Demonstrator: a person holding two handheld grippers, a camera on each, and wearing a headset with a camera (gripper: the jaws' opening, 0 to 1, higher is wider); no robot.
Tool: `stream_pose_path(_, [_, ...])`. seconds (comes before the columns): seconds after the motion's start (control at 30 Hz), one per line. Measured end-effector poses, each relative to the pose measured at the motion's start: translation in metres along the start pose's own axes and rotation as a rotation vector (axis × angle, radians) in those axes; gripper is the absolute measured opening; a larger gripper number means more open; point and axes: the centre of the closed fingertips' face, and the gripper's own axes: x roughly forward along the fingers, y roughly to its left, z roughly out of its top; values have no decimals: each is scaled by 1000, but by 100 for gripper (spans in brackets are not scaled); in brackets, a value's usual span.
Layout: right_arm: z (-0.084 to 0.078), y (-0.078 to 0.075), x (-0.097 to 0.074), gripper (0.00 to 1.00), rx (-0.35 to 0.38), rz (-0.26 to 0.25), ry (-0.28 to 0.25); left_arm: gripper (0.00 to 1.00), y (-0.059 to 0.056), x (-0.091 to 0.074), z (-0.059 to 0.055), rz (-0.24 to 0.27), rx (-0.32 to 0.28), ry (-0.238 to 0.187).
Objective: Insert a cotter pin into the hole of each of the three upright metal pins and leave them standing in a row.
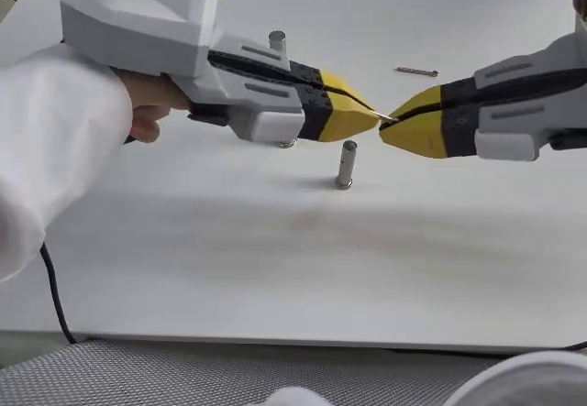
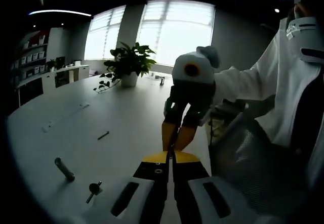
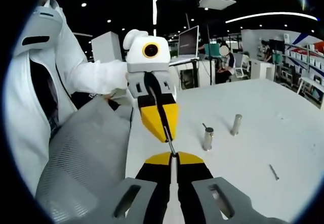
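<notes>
1. Got the cotter pin up in the air above the worktop, lying roughly level and lined up straight from one set of tips to the other.
2. Clamped at both ends, far as can be told: left hand-held gripper squeezed closed on one end, right hand-held gripper nipping the other, nose to nose.
3. Look just below that meeting point for the nearest metal pin, upright on the worktop, a touch toward the left side, so about equally handy for either hand.
4. Further out: second metal pin at the back, third metal pin half hidden under the left hand-held gripper, spare cotter pin flat on the worktop behind.
5. Probably needs a drop downward while staying level to meet the cross hole. Can't make out the hole from here, though.
</notes>
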Motion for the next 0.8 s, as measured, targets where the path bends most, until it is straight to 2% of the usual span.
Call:
stream_pose_path(0.17, [-6,5,0,0,-42,31,52,0,-6,3,-8,-25,72,44])
stream_pose_path(0.27, [-11,9,2,0,-59,50,85,0,-9,5,-15,-43,144,91])
stream_pose_path(0.47, [-19,14,4,0,-77,76,133,0,-10,8,-25,-65,170,121])
stream_pose_path(0.53, [-22,14,4,0,-71,82,152,0,-12,9,-26,-70,150,128])
stream_pose_path(0.67, [-23,17,6,0,-80,78,169,0,-14,11,-28,-70,187,131])
stream_pose_path(0.8, [-22,15,4,0,-65,66,163,1,-9,12,-27,-47,160,112])
